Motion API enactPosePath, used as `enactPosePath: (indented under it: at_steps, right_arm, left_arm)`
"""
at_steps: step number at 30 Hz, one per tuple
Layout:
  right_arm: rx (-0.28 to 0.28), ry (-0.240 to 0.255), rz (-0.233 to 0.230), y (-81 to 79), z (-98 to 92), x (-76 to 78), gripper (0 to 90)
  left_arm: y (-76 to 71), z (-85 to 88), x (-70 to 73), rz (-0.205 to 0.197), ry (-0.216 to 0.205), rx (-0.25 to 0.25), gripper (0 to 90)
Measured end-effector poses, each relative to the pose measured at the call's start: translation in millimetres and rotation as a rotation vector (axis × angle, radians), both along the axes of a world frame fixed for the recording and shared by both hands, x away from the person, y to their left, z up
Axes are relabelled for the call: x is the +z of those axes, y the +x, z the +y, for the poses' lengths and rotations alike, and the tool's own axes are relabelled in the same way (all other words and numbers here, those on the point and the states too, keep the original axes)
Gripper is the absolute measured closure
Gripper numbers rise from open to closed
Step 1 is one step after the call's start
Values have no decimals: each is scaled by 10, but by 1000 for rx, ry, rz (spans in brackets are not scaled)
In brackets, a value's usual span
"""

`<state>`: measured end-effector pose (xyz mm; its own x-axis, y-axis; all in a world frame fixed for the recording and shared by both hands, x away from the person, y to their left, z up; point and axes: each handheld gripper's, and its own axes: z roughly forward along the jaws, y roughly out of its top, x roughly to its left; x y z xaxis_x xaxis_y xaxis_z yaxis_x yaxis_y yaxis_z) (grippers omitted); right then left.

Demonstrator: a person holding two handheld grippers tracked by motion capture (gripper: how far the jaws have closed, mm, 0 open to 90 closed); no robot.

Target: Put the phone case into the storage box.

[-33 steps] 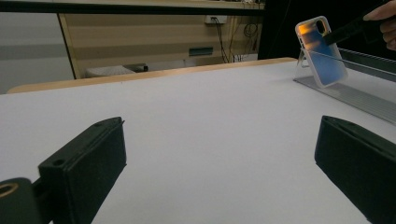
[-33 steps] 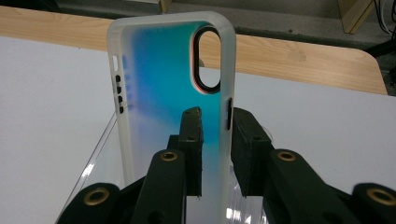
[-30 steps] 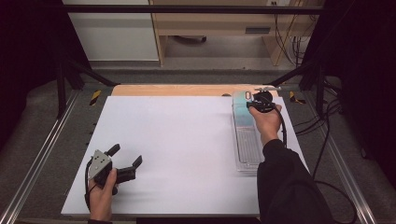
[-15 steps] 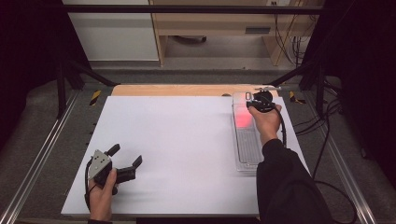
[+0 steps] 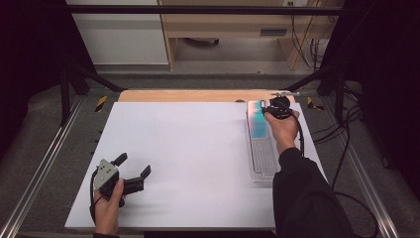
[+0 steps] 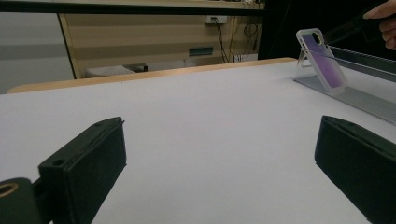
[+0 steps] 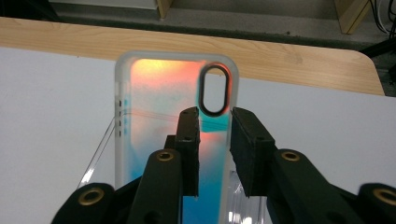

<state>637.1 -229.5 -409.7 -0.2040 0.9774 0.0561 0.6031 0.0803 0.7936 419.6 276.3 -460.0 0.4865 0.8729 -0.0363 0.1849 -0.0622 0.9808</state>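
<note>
While the phone case [image 7: 163,140] leans on a clear stand [image 5: 263,158] at the counter's [image 5: 188,148] far right | right gripper [image 7: 215,126] over case, jaws narrow, one at each side of its edge below the camera hole; pinch: cannot tell | left gripper [image 5: 132,166] near left, jaws spread, empty, resting on counter

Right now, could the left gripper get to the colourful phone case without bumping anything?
Probably yes. The left gripper sits open near the table's front left, and only bare white table lies between it and the phone case. But the right gripper is already at the case, so they might crowd.
</note>
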Motion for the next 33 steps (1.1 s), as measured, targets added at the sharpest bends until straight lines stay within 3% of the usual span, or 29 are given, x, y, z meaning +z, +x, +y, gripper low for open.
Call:
enactPosePath:
  at_steps: [19,33]
  right_arm:
    - [-18,11,-28,-20,-25,40,620]
    - [-22,32,-40,-49,-27,89,453]
  left_arm:
    - [-1,2,1,-1,-3,2,17]
    - [-3,7,1,-1,-5,3,17]
